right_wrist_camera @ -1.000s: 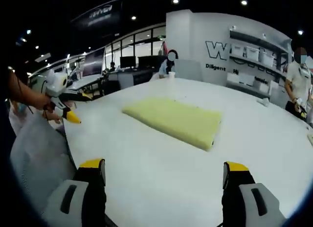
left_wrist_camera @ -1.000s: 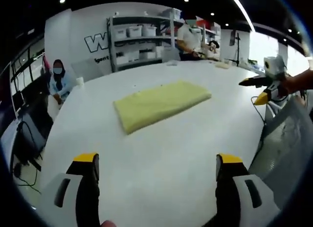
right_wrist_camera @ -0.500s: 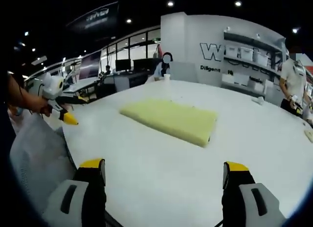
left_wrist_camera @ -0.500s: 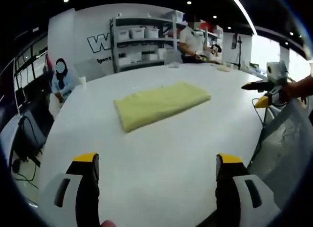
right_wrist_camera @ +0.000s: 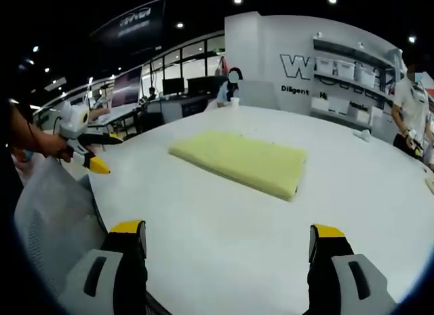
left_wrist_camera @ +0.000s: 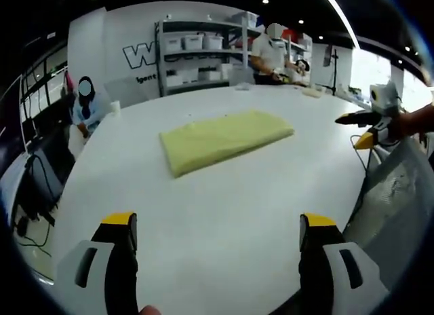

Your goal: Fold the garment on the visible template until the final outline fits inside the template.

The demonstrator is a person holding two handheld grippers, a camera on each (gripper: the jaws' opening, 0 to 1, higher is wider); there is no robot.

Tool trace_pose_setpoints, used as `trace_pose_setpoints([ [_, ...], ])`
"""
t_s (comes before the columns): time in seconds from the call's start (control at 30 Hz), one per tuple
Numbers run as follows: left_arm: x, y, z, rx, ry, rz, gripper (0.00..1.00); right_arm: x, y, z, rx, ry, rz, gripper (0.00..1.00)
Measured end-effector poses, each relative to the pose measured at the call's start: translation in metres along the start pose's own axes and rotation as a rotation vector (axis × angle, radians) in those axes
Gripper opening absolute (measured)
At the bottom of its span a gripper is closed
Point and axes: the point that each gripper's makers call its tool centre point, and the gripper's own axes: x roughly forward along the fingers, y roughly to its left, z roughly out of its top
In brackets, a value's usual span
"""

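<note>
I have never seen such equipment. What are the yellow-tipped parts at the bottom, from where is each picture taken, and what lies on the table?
A person holds one two-jaw gripper in each hand, and a camera rides on each. The yellow-tipped parts are the jaws of the left gripper and the right gripper; both stand wide apart and hold nothing. Each gripper also shows at the edge of the other's view. On the white table lies a yellow garment, folded into a flat rectangle, with neither gripper touching it. Behind are shelves and people.
</note>
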Motion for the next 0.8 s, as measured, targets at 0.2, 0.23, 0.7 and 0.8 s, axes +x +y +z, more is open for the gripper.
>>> trace_pose_setpoints([
  [0.2,0.0007,-0.0018,0.0,0.005,0.003,-0.006,0.99,-0.0014,-0.0018,-0.0014,0.006,0.0,-0.007,0.99],
  [0.23,0.0009,-0.002,0.0,0.005,0.003,-0.007,0.99,-0.0018,-0.0021,-0.0019,0.005,0.0,-0.01,0.99],
  [0.7,0.001,-0.0027,-0.0007,0.007,0.004,-0.002,0.99,-0.0027,-0.0004,-0.0063,0.014,0.005,-0.004,0.99],
  [0.8,0.0004,-0.0022,-0.0016,0.007,0.006,0.0,0.99,-0.0031,0.0,-0.0074,0.012,0.009,-0.003,0.99],
])
